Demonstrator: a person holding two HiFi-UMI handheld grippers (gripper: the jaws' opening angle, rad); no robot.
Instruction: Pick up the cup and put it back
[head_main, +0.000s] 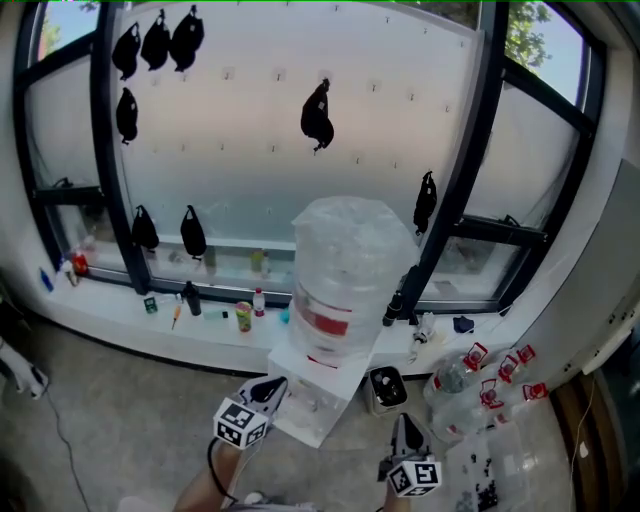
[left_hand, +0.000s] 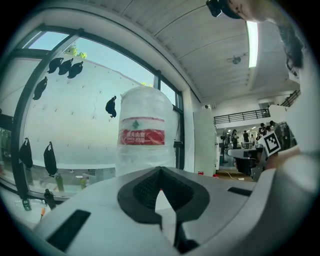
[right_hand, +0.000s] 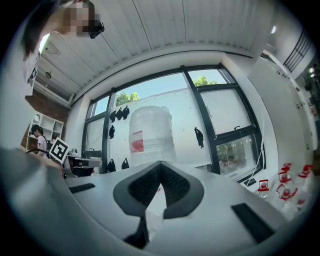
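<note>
1. The left claw (left_hand: 160, 186) has dark grey ribbed pads on a pale grey body; the left cube (head_main: 241, 423) carries black-and-white square markers.
2. The right claw (right_hand: 159, 182) has the same dark grey pads and pale grey body; the right cube (head_main: 415, 477) is also black-and-white.
3. The big water bottle (head_main: 350, 270) is clear, with a red-and-white label and a small green mark.
4. The window frame (head_main: 500, 232) is black; the panel (head_main: 250, 120) is white, hung with black bags (head_main: 317, 115).
5. The small bottles (head_main: 480, 385) are clear with red-and-white tags.
6. The floor (head_main: 110, 400) is grey.
</note>
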